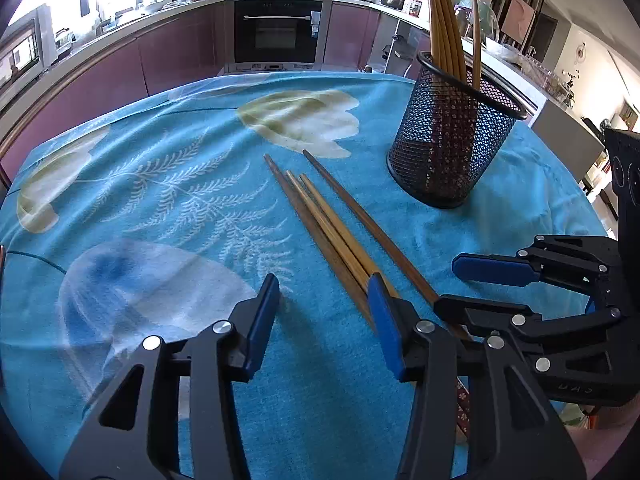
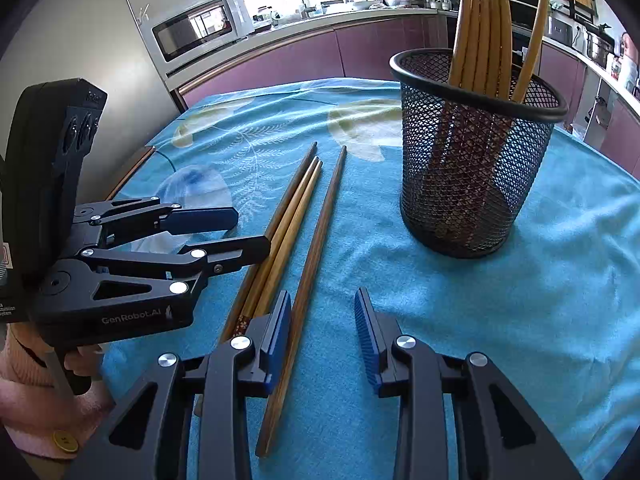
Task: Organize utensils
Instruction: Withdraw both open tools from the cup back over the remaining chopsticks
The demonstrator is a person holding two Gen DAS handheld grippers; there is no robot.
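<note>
Several wooden chopsticks (image 1: 328, 224) lie loose on the blue tablecloth; they also show in the right wrist view (image 2: 288, 220). A black mesh holder (image 1: 452, 140) with several chopsticks upright in it stands at the right; it also shows in the right wrist view (image 2: 472, 152). My left gripper (image 1: 324, 292) is open and empty, low over the cloth, its right finger beside the chopsticks' near ends. My right gripper (image 2: 322, 304) is open and empty, with one dark chopstick (image 2: 312, 264) lying just inside its left finger.
The table is covered by a blue floral tablecloth (image 1: 160, 184). Each gripper shows in the other's view, the right one (image 1: 532, 292) and the left one (image 2: 160, 248), close together. Kitchen counters and an oven (image 1: 276, 32) stand behind the table.
</note>
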